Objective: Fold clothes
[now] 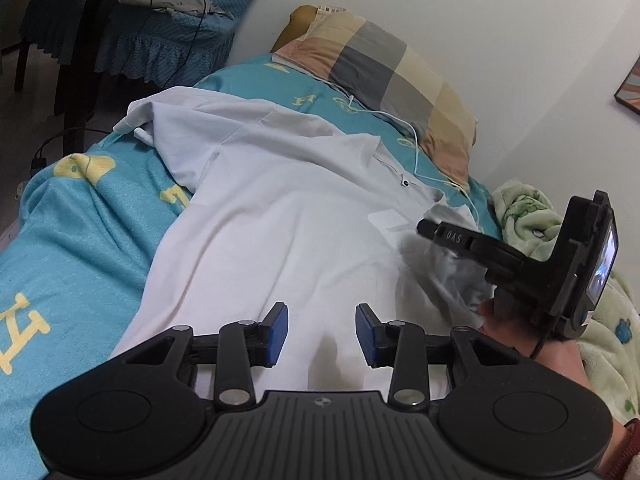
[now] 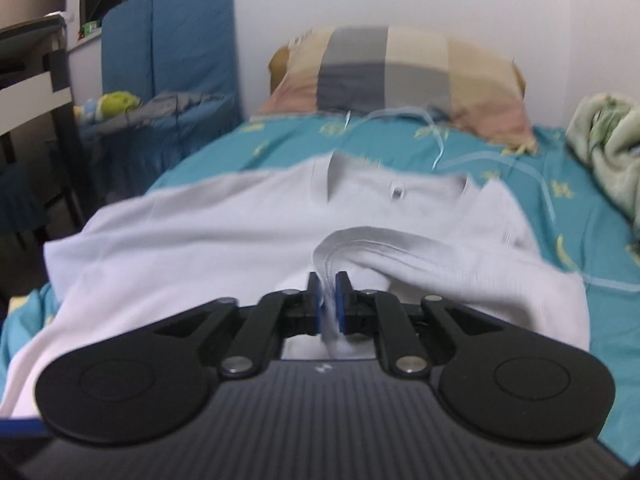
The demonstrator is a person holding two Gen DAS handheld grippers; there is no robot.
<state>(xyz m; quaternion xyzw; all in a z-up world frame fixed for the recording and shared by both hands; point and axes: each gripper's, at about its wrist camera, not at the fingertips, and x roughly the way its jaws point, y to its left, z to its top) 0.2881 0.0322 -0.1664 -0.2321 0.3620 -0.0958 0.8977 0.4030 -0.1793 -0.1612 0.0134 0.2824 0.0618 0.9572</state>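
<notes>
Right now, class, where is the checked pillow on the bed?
In both views the checked pillow lies at the head of the bed against the white wall, just beyond the white shirt, with a white cable trailing beside it.

White shirt [image 1: 280,216]; teal bedspread [image 1: 80,224] (yellow motifs); checked pillow [image 1: 384,68].

Shirt [image 1: 280,208] flat on bed [image 1: 80,240]; pillow [image 1: 384,76] behind it, blanket [image 1: 528,216] right.

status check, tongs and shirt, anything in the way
Left tongs open, empty over the white shirt. Right tongs hold a fold of shirt fabric. White cable lies by the collar, next to the pillow.
</notes>
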